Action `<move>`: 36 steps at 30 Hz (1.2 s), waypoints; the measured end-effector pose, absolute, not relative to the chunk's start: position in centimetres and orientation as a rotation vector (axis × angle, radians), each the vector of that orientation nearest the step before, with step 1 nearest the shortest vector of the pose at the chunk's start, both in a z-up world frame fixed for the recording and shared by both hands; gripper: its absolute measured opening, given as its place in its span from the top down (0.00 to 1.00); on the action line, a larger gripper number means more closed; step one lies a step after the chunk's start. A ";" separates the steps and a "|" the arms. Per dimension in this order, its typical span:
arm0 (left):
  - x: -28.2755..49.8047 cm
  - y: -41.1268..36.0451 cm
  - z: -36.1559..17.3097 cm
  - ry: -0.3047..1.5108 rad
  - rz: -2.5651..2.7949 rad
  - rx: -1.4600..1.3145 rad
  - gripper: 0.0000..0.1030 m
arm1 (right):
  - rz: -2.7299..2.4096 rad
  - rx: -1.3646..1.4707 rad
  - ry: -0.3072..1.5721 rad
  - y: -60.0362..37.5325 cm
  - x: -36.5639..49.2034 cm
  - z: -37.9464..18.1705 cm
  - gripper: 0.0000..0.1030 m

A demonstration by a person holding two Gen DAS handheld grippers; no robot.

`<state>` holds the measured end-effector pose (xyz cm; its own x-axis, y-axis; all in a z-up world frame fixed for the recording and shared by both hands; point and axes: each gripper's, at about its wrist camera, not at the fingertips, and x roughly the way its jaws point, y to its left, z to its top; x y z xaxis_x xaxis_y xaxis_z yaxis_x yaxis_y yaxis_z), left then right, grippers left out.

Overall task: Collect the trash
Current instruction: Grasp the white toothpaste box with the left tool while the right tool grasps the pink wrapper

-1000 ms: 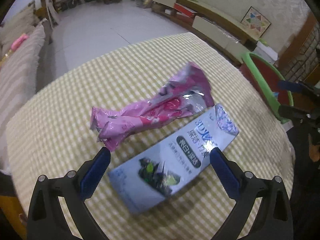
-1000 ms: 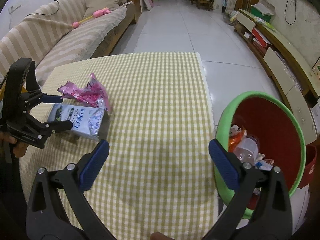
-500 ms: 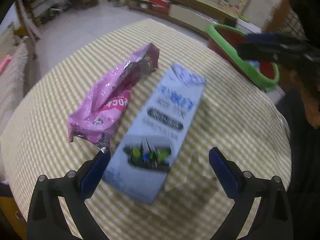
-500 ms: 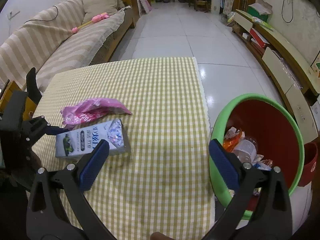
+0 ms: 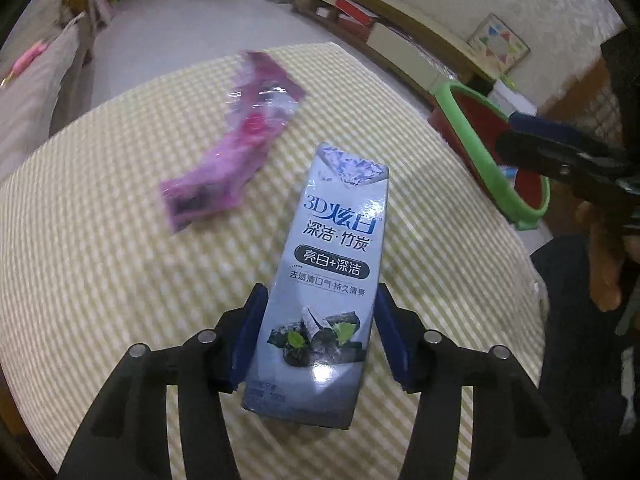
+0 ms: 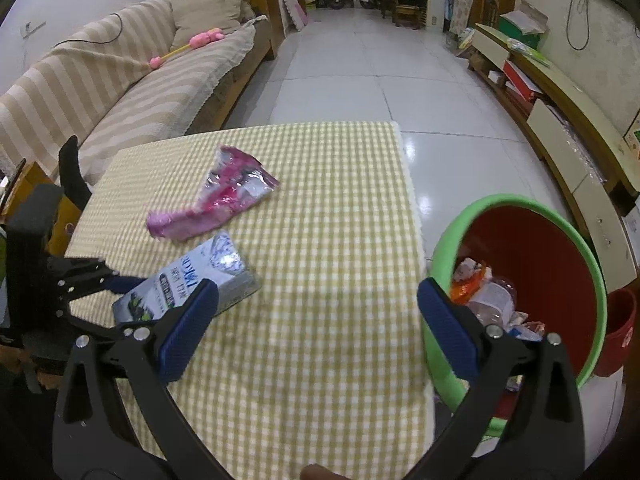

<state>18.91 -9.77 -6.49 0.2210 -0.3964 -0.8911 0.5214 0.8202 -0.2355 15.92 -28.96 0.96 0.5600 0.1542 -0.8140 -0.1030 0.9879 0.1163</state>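
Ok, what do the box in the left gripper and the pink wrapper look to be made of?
Toothpaste box: probably glossy printed cardboard, given its flat faces, crisp edges and glare patches. Pink wrapper: seemingly thin metallised plastic film, crinkled, with silvery reflective areas. The left gripper pads flank the box.

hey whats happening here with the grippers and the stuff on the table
A person is clearing trash off a table with a yellow checked cloth. The left hand-held gripper has its blue pads closed on the sides of a grey-blue toothpaste carton. A crumpled pink foil wrapper lies on the cloth beyond it, untouched. The right hand-held gripper hangs open and empty near the table edge. Beside the table stands a red bin with a green rim, already holding some rubbish.
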 end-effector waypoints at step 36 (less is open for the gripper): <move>20.9 5.1 -2.0 1.027 -0.319 -0.142 0.51 | 0.130 0.334 1.097 -18.6 25.0 -6.7 0.20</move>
<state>20.92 5.08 -2.02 0.4761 -0.3258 -0.8168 0.1937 0.9449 -0.2640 24.96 -18.58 -6.68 0.4545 0.2666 -0.8499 0.0608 0.9426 0.3282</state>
